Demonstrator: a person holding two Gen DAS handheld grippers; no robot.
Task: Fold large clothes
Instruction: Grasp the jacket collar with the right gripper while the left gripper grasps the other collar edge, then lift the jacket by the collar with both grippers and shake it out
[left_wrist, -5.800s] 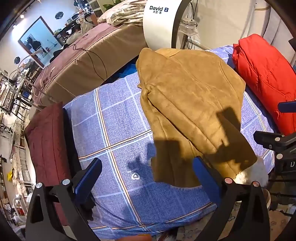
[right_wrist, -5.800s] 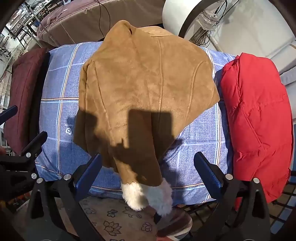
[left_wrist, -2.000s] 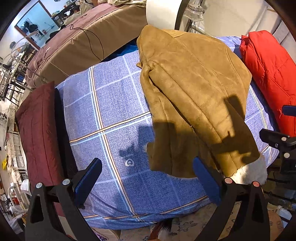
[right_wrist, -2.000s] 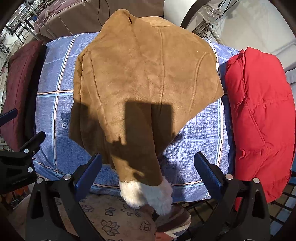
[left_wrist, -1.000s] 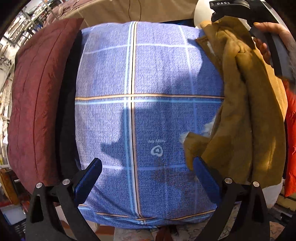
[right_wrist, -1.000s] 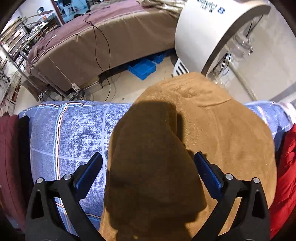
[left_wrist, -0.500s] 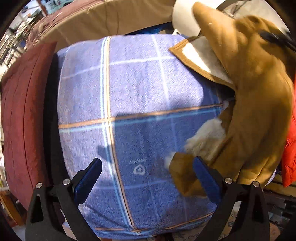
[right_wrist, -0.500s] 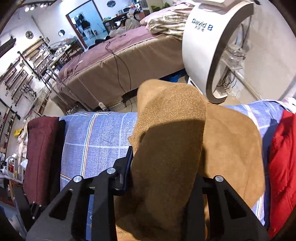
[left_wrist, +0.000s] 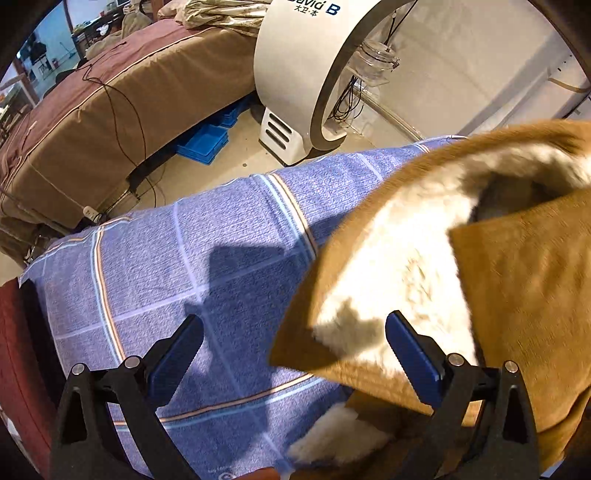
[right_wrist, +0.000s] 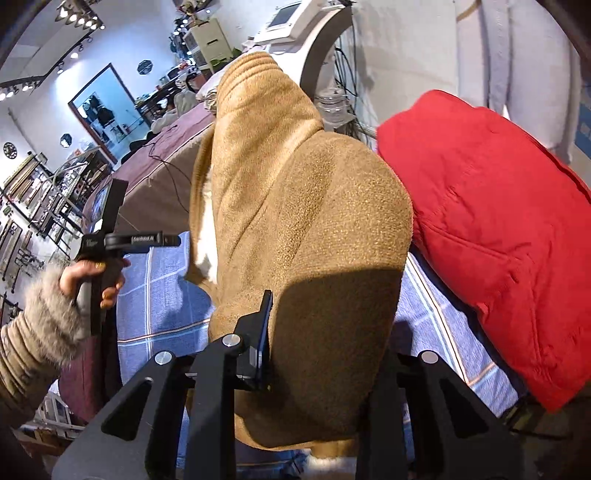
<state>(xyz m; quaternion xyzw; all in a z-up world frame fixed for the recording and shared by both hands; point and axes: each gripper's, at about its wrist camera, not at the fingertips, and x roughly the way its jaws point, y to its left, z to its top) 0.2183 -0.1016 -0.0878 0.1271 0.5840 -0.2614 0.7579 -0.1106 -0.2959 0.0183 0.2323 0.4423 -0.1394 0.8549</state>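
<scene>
A tan suede coat (right_wrist: 295, 184) with white fleece lining hangs lifted over the blue checked bed cover (right_wrist: 159, 288). My right gripper (right_wrist: 325, 325) grips a thick fold of it, jaws still closing, with the right finger hidden behind the cloth. In the left wrist view the coat (left_wrist: 517, 277) fills the right side, its fleece-lined flap turned outward. My left gripper (left_wrist: 291, 332) is open above the bed cover (left_wrist: 184, 258); the flap's corner hangs between its fingers, and neither pad presses on it. The right wrist view shows the left gripper's body (right_wrist: 110, 240) held in a person's hand (right_wrist: 92, 273).
A red puffer jacket (right_wrist: 480, 203) lies on the bed to the right of the coat. A dark red cushion (left_wrist: 18, 350) sits at the bed's left edge. Beyond the bed stand a white ring-shaped machine (left_wrist: 306, 55), blue crates (left_wrist: 207, 140) and a brown mattress (left_wrist: 110, 92).
The right gripper went from open to shut on the coat and raised it off the bed. The coat's flap swung open, baring fleece. The left gripper moved toward the bed's far edge, still open.
</scene>
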